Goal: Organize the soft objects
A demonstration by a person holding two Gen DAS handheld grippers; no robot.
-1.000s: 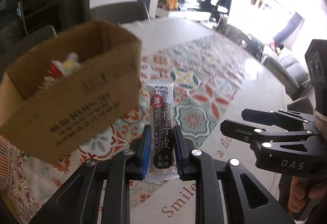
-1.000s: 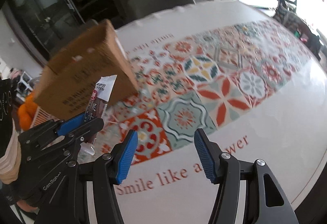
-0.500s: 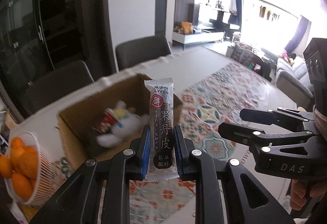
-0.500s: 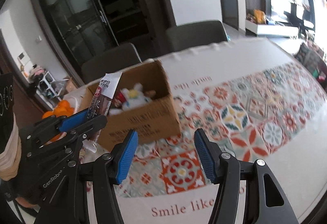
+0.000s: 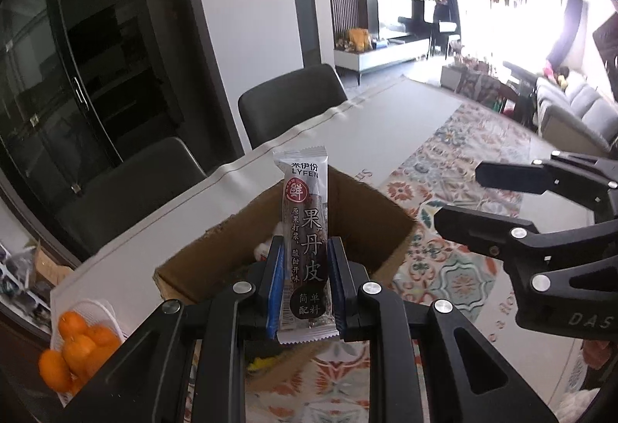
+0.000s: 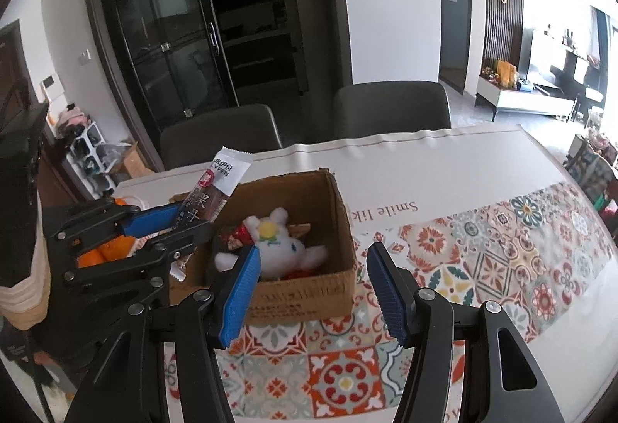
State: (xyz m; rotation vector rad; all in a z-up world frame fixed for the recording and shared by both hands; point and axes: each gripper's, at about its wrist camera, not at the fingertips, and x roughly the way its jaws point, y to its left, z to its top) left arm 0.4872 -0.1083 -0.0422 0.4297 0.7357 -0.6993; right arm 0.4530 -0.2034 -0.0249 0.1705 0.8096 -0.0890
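Note:
A dark snack packet (image 5: 307, 230) with white ends stands upright, and my left gripper (image 5: 305, 247) is shut on its lower half. It hangs above the near rim of an open cardboard box (image 5: 386, 230). The right wrist view shows the same packet (image 6: 216, 187) in the left gripper (image 6: 197, 218) at the box's (image 6: 309, 291) left side. A white plush toy (image 6: 278, 241) and some red wrappers lie inside the box. My right gripper (image 6: 313, 251) stands open in front of the box with nothing between its fingers; it also shows at the right as the right gripper (image 5: 459, 195).
A white basket of oranges (image 5: 73, 346) sits left of the box near the table edge. Two dark chairs (image 6: 390, 110) stand behind the table. A patterned tablecloth (image 6: 502, 249) covers the table to the right of the box.
Both grippers have risen and drawn back from the box, which now sits lower in view with its inside showing. The packet stays clamped in the left gripper. The right jaws keep the same gap.

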